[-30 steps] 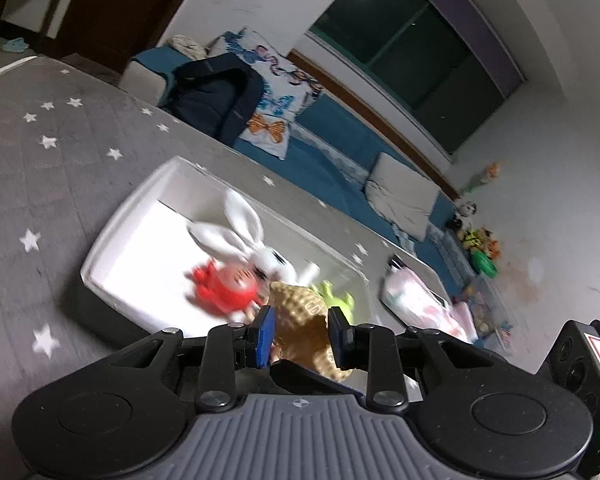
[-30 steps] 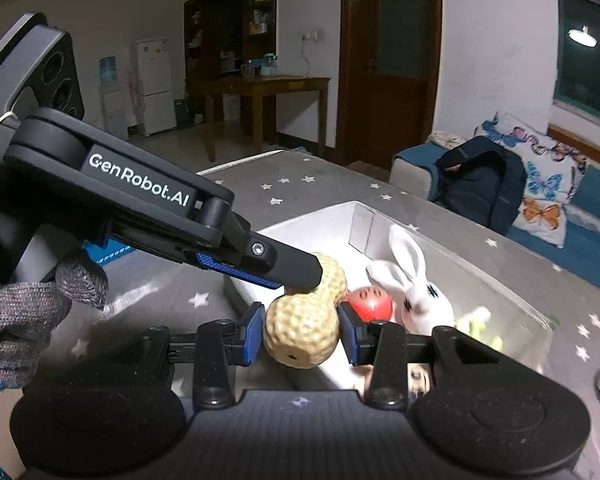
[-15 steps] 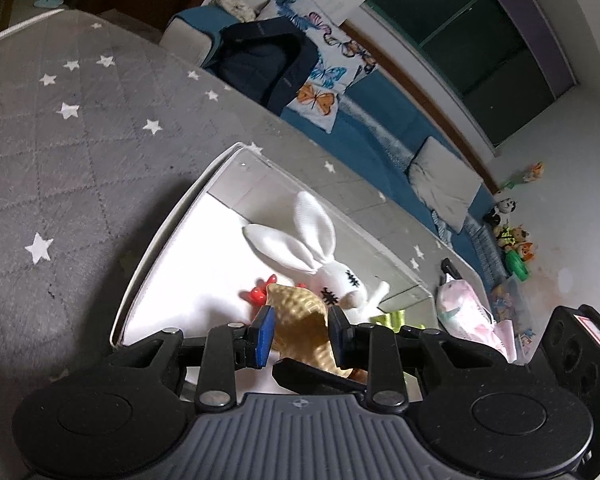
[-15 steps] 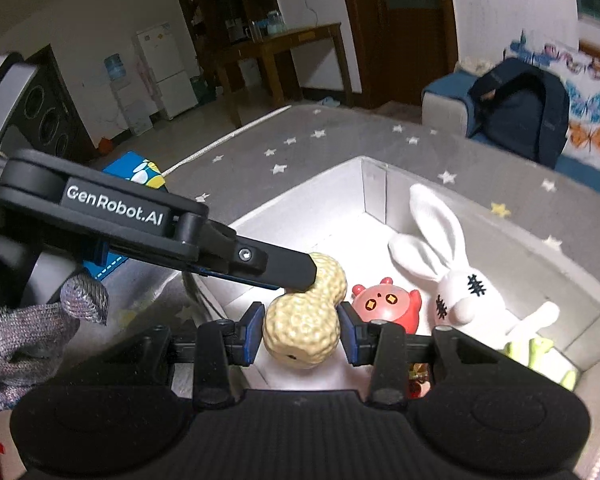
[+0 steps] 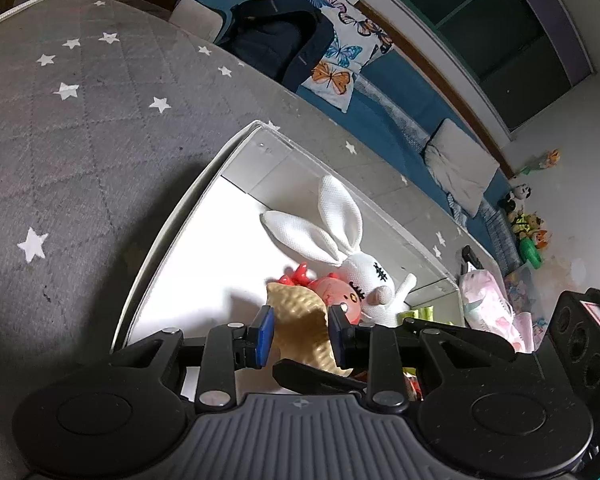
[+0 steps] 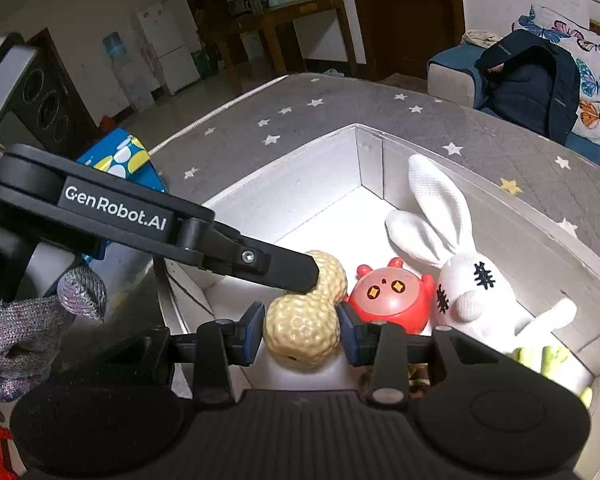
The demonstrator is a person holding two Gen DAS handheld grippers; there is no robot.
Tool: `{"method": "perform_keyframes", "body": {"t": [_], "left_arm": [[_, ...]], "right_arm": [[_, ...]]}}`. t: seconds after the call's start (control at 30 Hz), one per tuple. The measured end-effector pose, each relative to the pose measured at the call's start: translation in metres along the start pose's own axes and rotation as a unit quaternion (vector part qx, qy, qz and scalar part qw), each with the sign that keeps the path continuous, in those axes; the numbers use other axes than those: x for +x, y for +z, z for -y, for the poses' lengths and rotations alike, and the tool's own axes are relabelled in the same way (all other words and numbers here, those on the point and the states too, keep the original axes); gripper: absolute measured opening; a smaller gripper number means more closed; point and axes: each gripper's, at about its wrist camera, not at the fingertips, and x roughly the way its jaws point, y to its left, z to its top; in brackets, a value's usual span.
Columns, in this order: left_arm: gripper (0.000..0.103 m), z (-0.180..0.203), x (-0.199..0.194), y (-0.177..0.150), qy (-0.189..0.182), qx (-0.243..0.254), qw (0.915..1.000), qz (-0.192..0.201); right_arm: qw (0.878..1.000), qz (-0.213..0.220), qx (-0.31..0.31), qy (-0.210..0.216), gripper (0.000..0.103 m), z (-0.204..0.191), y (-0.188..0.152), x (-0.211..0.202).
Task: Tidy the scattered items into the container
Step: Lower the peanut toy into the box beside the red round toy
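Observation:
A tan peanut toy (image 6: pixel 306 312) is held over the white box (image 6: pixel 300 164) by both grippers. My right gripper (image 6: pixel 302 330) is shut on its near lobe. My left gripper (image 5: pixel 300 332) is shut on its other lobe (image 5: pixel 300 320), and a left finger (image 6: pixel 276 266) shows in the right wrist view. Inside the box lie a white rabbit plush (image 6: pixel 456 256), a red round toy (image 6: pixel 392 296) and a green toy (image 6: pixel 544 356). The rabbit (image 5: pixel 340 232) and red toy (image 5: pixel 332 288) also show in the left wrist view.
The box stands on a grey star-patterned mattress (image 5: pixel 80 120). A blue carton (image 6: pixel 124 160) lies at its left edge. A pink pouch (image 5: pixel 488 300) lies past the box. A dark backpack (image 5: pixel 272 44) and butterfly pillow (image 5: pixel 336 64) sit on the blue couch behind.
Both grippers have carried the peanut toy lower and further over the box. The box and its toys look larger and closer. The grips are unchanged.

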Motion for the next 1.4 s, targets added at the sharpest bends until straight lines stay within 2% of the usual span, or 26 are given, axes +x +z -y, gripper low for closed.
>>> {"method": "perform_keyframes", "body": {"t": [0.4,0.8,1.4], "left_arm": [[0.032,0.007,0.012,-0.001,0.038,0.038,0.9985,-0.006],[0.033,0.006,0.015,-0.002,0.041,0.048,0.998,-0.003],[0.033,0.008,0.014,-0.004,0.045,0.059,0.9972,0.007]], "right_arm": [[0.998,-0.029,-0.035,-0.032,0.039,-0.011,0.0,0.015],[0.998,-0.039,-0.033,-0.044,0.039,-0.014,0.003,0.019],[0.998,-0.028,-0.031,-0.044,0.04,-0.013,0.001,0.016]]}}
